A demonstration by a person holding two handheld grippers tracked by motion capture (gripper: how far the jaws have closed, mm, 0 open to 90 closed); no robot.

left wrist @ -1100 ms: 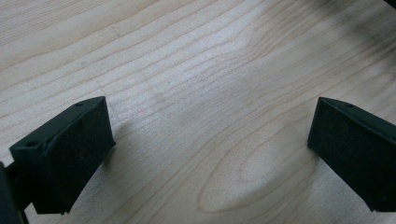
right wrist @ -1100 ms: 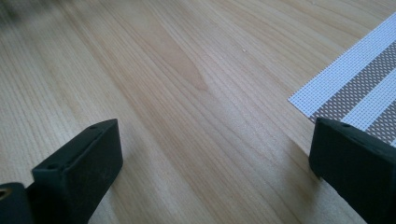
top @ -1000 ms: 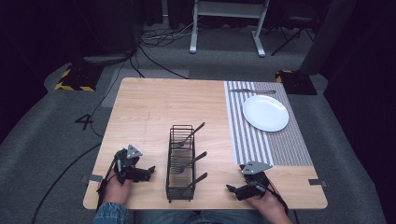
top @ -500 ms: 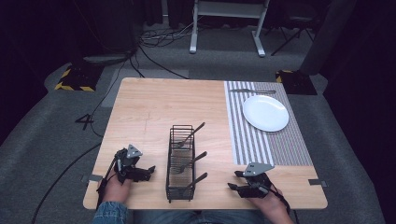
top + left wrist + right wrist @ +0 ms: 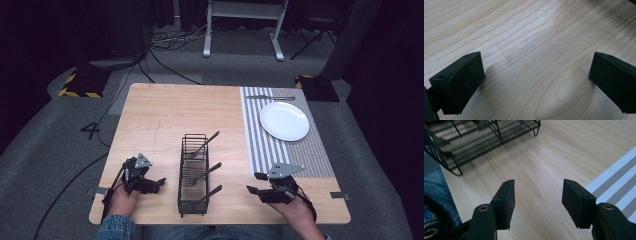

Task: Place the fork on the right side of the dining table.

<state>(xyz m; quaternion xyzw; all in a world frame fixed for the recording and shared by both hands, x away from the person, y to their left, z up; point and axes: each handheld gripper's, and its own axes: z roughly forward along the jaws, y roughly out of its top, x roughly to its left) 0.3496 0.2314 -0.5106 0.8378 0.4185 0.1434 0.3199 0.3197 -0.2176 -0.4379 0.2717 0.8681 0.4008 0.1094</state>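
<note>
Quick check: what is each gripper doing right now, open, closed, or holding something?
Left gripper: open, nothing between its jaws.
Right gripper: open, partly closed in just now, nothing between its jaws.

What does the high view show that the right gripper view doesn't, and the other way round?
High view: the white plate, the left tongs standing open, and both of the person's hands. Right gripper view: close up, the right tongs, whose jaws have just been closing, stand apart with nothing between them. Shared: the wire rack, the striped mat and the wooden table.
</note>
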